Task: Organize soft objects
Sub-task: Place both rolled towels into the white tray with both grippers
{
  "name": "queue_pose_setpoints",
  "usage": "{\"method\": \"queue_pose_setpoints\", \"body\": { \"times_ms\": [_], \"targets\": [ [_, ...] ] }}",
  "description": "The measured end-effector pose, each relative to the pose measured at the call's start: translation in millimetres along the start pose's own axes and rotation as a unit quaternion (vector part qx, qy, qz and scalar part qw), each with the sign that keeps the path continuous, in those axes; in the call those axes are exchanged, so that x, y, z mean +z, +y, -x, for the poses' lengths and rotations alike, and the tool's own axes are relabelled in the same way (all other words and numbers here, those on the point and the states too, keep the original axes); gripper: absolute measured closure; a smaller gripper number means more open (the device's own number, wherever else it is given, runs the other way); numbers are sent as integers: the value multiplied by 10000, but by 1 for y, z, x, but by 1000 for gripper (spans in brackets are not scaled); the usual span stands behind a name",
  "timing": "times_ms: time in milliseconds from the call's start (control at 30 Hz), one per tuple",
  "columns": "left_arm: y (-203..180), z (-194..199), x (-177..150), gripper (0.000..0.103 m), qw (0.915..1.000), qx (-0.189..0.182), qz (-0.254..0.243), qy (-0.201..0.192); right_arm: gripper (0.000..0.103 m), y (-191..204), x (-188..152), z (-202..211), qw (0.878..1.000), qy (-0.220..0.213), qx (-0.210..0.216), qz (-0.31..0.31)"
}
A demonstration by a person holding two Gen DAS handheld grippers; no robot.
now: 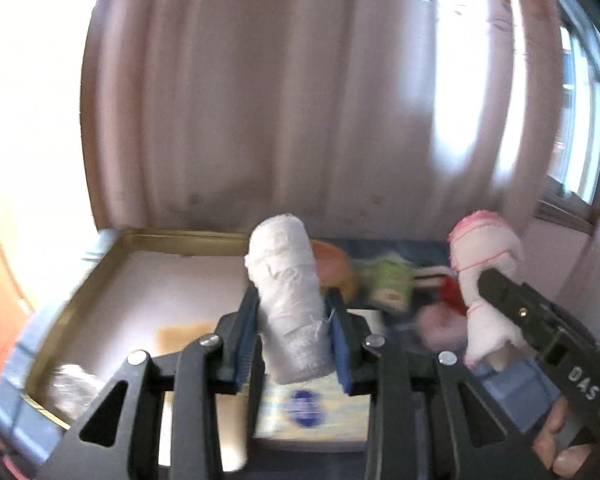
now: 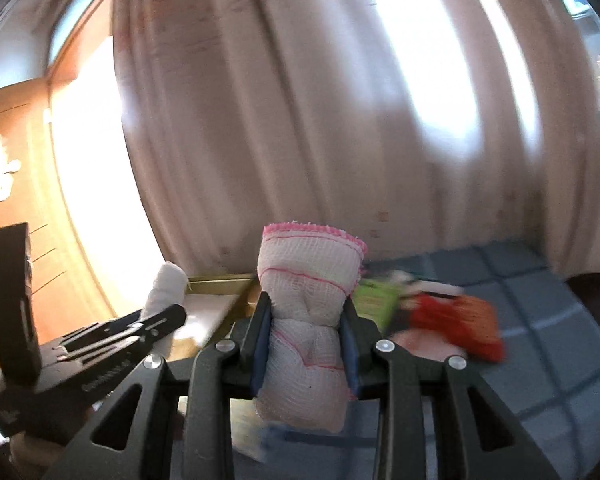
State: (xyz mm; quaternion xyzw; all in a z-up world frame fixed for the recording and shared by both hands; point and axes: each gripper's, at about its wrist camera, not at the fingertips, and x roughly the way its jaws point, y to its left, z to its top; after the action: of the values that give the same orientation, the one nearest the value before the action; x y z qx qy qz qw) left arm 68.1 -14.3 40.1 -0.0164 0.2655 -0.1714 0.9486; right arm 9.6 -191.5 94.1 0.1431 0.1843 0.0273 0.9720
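- The left tongs (image 1: pixel 292 320) pinch a rolled white cloth (image 1: pixel 288 300) at its middle, blue pads pressed into both sides, so the roll stands nearly upright and is held clear of the surface below.
- The right tongs (image 2: pixel 306 340) pinch a second roll, a white cloth with pink edging (image 2: pixel 312 304), squeezed at its waist so it bulges above and below the pads; the firm grip at the middle looks chosen to keep each soft bundle from unrolling.
- Seen from the left wrist, the pink-edged roll hangs to the right of the white one, well apart, with the right tongs reaching in from the lower right.
- A shallow box with a gold rim (image 1: pixel 100 264) lies open to the left and below the white roll; it is the likely place for the rolls, though that is a judgement only.
- The white cloth looks coarse and gauzy, wound in tight layers with a frayed thread at one side; the other shows an open mesh crossed by thin pink lines and a fuzzy pink top.
- Farther right, on a blue quilted cover (image 2: pixel 520 292), lies a blurred heap of other soft things (image 2: pixel 452 320) in green, red and orange, not yet sorted.
- A pale curtain (image 1: pixel 280 100) fills the far side.
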Motion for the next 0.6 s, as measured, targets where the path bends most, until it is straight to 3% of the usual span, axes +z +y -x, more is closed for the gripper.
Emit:
{"method": "queue_pose_setpoints", "body": {
  "times_ms": [267,600],
  "targets": [
    [66,11,-1,72,9939,1072,263,-58,70,62,2,-36,9983,32,496,310],
    [120,-2,-4,72,9820,1820,498,63,70,109,-2,-79,9956,254,675,591]
  ]
}}
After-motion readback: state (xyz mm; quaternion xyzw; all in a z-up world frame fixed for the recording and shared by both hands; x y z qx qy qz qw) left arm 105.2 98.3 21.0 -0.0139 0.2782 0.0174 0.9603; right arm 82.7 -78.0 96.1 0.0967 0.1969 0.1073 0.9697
